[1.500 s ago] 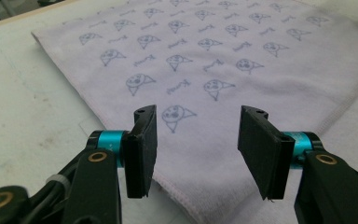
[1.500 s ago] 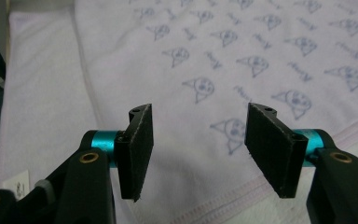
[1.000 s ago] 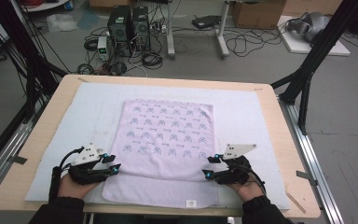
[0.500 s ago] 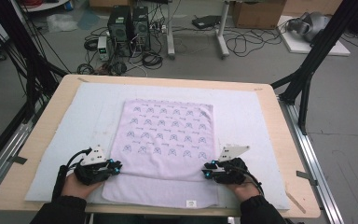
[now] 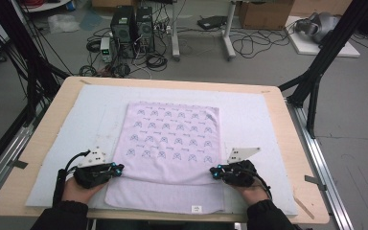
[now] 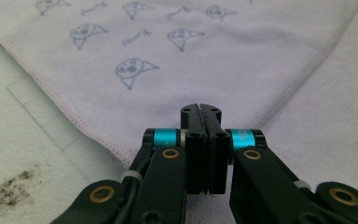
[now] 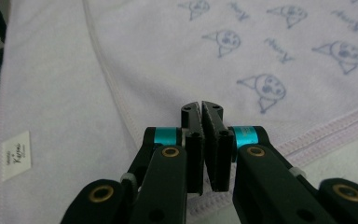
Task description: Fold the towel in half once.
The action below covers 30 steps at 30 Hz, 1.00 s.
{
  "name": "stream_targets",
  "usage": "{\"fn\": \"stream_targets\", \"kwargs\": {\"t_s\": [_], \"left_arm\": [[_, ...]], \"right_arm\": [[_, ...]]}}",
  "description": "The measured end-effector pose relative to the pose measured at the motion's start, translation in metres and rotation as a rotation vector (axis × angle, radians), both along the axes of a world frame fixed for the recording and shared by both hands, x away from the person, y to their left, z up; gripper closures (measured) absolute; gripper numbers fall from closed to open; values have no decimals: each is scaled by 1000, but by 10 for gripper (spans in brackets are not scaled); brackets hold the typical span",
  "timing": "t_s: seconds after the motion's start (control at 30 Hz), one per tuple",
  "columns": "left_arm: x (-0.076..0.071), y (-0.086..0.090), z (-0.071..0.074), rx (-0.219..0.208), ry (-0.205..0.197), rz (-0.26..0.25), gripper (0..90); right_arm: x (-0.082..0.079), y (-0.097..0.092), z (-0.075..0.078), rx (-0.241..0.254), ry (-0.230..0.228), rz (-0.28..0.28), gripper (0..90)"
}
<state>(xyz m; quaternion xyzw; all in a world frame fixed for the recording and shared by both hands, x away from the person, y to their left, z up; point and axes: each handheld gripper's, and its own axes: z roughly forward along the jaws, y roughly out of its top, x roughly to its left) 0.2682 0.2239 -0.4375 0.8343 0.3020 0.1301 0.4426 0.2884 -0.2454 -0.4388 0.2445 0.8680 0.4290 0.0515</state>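
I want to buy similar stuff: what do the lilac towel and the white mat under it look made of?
Towel: soft woven cloth, probably cotton or microfibre; matt, with stitched hems, printed figures and a sewn label. Mat: white felt or foam, judging by its fuzzy, dull surface.

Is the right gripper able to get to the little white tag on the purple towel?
Probably yes: the white tag lies uncovered on the towel near the right gripper, though its jaws are shut at the folded edge.

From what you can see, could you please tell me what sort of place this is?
Probably a lab or workshop: computer towers and tangled cables sit on a bare floor, and black frame struts flank the table.
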Motion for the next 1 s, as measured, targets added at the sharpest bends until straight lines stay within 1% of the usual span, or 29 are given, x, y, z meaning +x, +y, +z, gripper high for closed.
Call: {"fn": "stream_targets", "kwargs": {"t_s": [0.07, 0.13, 0.2, 0.3, 0.33, 0.37, 0.4, 0.47, 0.53, 0.6, 0.67, 0.77, 0.83, 0.87, 0.9, 0.93, 0.97, 1.0], "left_arm": [[-1, 1, 2, -16, -2, 8, 883], [-1, 1, 4, -14, -8, 7, 883], [-1, 2, 7, -29, -10, 10, 884], [-1, 5, 18, -54, -25, 17, 885], [-1, 5, 23, -57, -29, 14, 885], [-3, 6, 28, -53, -40, 12, 885], [-4, 6, 31, -62, -44, 12, 885], [-10, 7, 39, -56, -61, -3, 885], [-16, 7, 44, -55, -69, -14, 885], [-22, 8, 46, -43, -74, -17, 885], [-30, 8, 47, -50, -75, -21, 885], [-41, 9, 46, -46, -69, -34, 886], [-49, 9, 42, -53, -59, -48, 885], [-51, 10, 39, -44, -57, -52, 882], [-52, 10, 36, -43, -46, -49, 845], [-52, 11, 32, -36, -34, -38, 756], [-51, 12, 27, -26, -23, -38, 744], [-51, 13, 24, -22, -14, -36, 743]], "right_arm": [[0, -1, 3, 17, -8, 1, 875], [1, -2, 4, 22, -6, 3, 876], [1, -3, 7, 34, -2, 8, 876], [1, -5, 17, 65, -20, 10, 877], [1, -5, 19, 69, -20, 11, 877], [1, -6, 22, 69, -28, 11, 877], [0, -7, 26, 74, -35, 13, 878], [-3, -9, 32, 72, -42, 12, 878], [-8, -10, 38, 76, -49, 23, 878], [-14, -11, 42, 76, -55, 35, 878], [-20, -11, 45, 72, -52, 43, 878], [-31, -12, 45, 59, -51, 55, 878], [-41, -13, 44, 60, -39, 73, 878], [-45, -14, 42, 56, -37, 75, 875], [-47, -14, 39, 58, -26, 82, 840], [-48, -14, 36, 54, -20, 80, 778], [-49, -14, 31, 44, -14, 67, 761], [-48, -15, 25, 45, 1, 67, 739]]}}
